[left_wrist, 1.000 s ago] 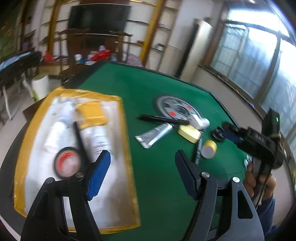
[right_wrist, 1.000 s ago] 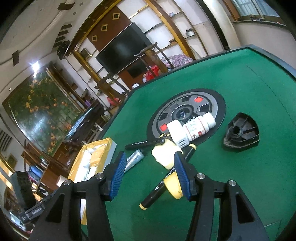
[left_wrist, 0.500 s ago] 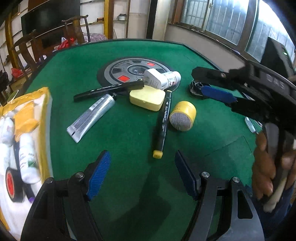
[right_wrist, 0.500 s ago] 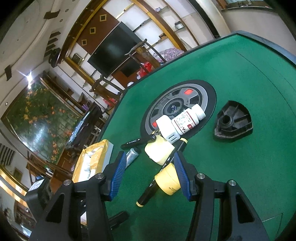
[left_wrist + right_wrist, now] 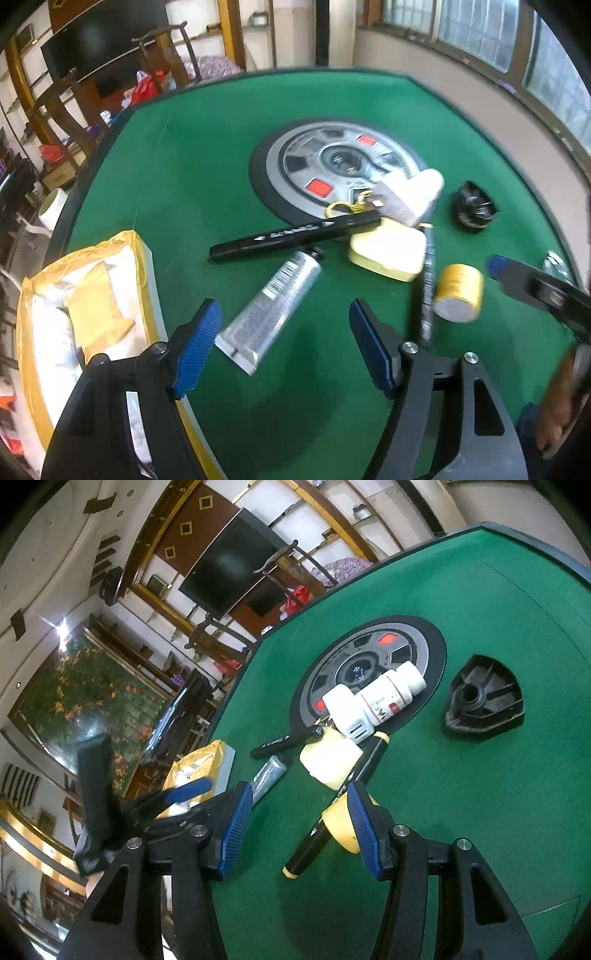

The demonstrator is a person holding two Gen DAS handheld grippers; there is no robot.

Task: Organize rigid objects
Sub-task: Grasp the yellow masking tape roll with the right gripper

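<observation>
The silver tube lies flat on the green surface, just in front of the left tool, between the yellow-lined box at the surface's left edge and the cluster of loose things near the round centre plate. It is judged to be light and somewhat yielding along its body, with a stiff crimped end and a small dark cap; the smooth foil is likely to slip, so a hold across the middle of the body is best advised. The black marker, touching the tube's cap, is judged rigid and light, best taken at mid-length. The yellow roll and the pale yellow case are seen just beside a second marker.

The left tool is held wide open with nothing between its pads. The right tool is held part open and empty, the yellow roll lying just past its right pad.

Compared with a second ago, the left tool's view is swung away from the box towards the cluster, and the tube is now framed between the pads. The right tool's opening is unchanged, and the yellow roll is now closer to its right pad.
</observation>
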